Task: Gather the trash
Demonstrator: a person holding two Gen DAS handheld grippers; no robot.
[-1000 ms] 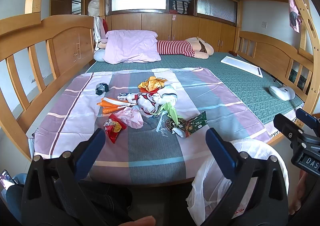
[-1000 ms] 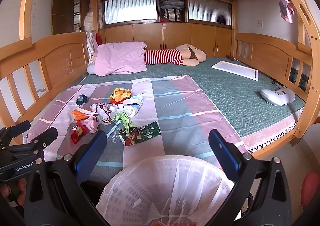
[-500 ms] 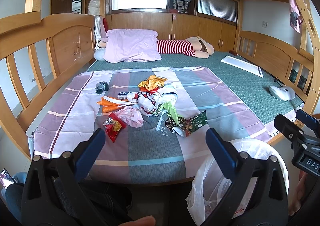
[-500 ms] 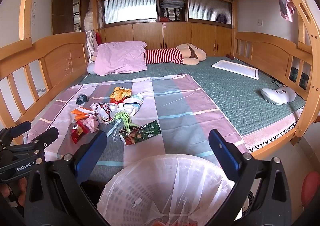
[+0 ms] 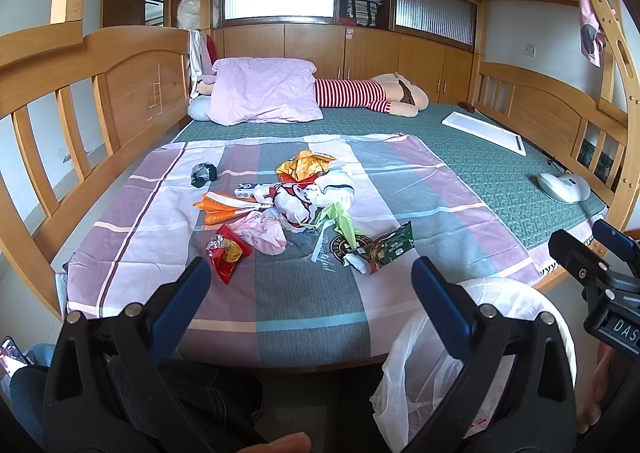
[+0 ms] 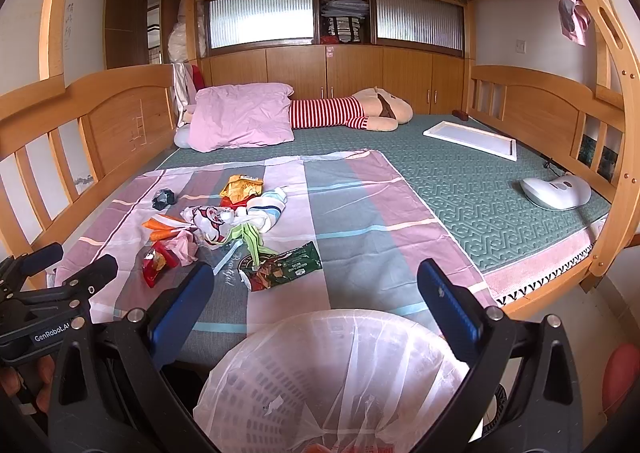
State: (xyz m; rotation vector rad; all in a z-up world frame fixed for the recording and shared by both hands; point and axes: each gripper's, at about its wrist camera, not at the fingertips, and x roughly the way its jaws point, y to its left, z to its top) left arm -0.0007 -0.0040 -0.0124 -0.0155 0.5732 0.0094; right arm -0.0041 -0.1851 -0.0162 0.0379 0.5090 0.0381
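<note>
Left gripper (image 5: pixel 306 279): fingers spread wide, nothing between them; held off the near edge of the bed, pointing toward the litter
Right gripper (image 6: pixel 316 289): fingers likewise spread and empty; held directly over the lined bin (image 6: pixel 332 373), which stands on the floor against the foot of the bed
Trash pile (image 5: pixel 296 205): loose wrappers and crumpled plastic lying on the striped sheet (image 5: pixel 132 229), none collected yet by the look of the bin
Nearest to left fingers: red wrapper (image 5: pixel 226 255), just ahead and slightly left of the left fingertip, long axis running roughly toward and away from the camera
Nearest to right fingers: green packet (image 6: pixel 286 269), ahead between the two fingers in the right view, long axis lying across the line of reach, tilted up to the right
Outlier: dark crumpled piece (image 5: pixel 203 174), apart from the heap on its far left side
Judgement, arm choice: left gripper is better placed for the red wrapper; right gripper for the green packet, with the bin below it
Judgement, approach: a forward and downward reach is needed; the red wrapper's narrow width suits the current finger line
Risk: thin film may slide on the sheet
</note>
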